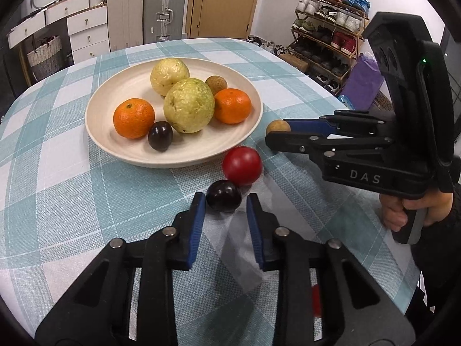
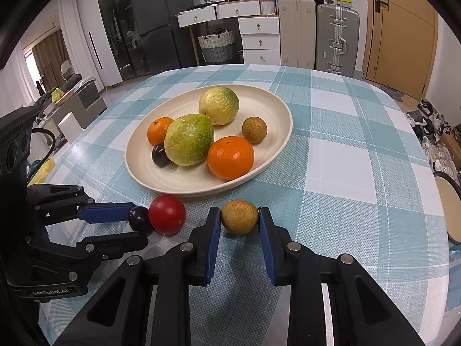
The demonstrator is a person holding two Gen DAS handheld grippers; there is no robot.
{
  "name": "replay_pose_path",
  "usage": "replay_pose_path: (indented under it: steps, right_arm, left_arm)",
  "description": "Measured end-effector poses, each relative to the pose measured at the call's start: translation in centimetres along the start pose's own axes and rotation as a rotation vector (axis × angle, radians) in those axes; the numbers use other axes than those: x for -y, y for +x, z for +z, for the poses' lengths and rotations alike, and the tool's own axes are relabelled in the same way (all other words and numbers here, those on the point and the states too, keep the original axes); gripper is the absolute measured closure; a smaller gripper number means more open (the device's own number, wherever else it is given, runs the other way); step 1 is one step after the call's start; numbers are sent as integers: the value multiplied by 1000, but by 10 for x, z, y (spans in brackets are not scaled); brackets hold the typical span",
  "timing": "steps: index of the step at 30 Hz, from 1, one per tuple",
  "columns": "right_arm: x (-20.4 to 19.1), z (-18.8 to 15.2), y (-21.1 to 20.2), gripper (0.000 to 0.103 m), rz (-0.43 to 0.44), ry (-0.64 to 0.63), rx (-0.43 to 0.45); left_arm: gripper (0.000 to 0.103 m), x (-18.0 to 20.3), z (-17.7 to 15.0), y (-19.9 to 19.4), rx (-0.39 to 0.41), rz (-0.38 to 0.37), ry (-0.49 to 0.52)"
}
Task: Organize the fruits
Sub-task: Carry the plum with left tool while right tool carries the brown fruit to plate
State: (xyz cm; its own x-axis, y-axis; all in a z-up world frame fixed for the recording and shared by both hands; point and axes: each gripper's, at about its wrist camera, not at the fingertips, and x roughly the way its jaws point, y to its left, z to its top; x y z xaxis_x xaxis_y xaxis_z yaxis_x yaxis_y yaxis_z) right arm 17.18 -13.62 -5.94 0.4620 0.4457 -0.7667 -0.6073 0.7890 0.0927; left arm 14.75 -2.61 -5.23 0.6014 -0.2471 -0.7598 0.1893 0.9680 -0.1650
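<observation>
Below, left wrist view: the left tool (image 1: 226, 201) sits low over the bench (image 1: 57, 173), its blue pads closed about a dark plum (image 1: 224, 196). One pad touches the plum; the other seems to stand a little off it, so the grip looks light from here. A red tomato (image 1: 242, 165) lies touching the plum, just outside the bowl (image 1: 121, 150). The bowl holds two guavas, two oranges, a second plum and a small brown fruit. Across the cloth, the right tool (image 1: 278, 135) comes in from the side, clenched on a longan (image 1: 278, 127), with a hand (image 1: 403, 210) on its grip.

Right wrist view: the right tool (image 2: 239, 217) pinches the longan (image 2: 239, 216) at its widest part, both pads pressing, the fruit resting on the cloth. The left tool (image 2: 138, 225) holds the plum (image 2: 140, 219) against the tomato (image 2: 167, 214). Both fruits lie near the bowl's rim (image 2: 201, 191), so each needs only a short lift over it, judging by the task.
</observation>
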Motion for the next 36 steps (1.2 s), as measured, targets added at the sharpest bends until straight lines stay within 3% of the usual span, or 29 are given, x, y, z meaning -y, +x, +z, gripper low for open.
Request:
replay_pose_path:
  steps: [15, 36]
  right_arm:
    - [0, -1, -4, 76, 0, -2, 8]
    - [-2, 4, -14, 76, 20, -4, 61]
  left_arm:
    - [81, -3, -1, -7, 36, -4, -7]
    - [81, -27, 2, -37, 168, 14, -113]
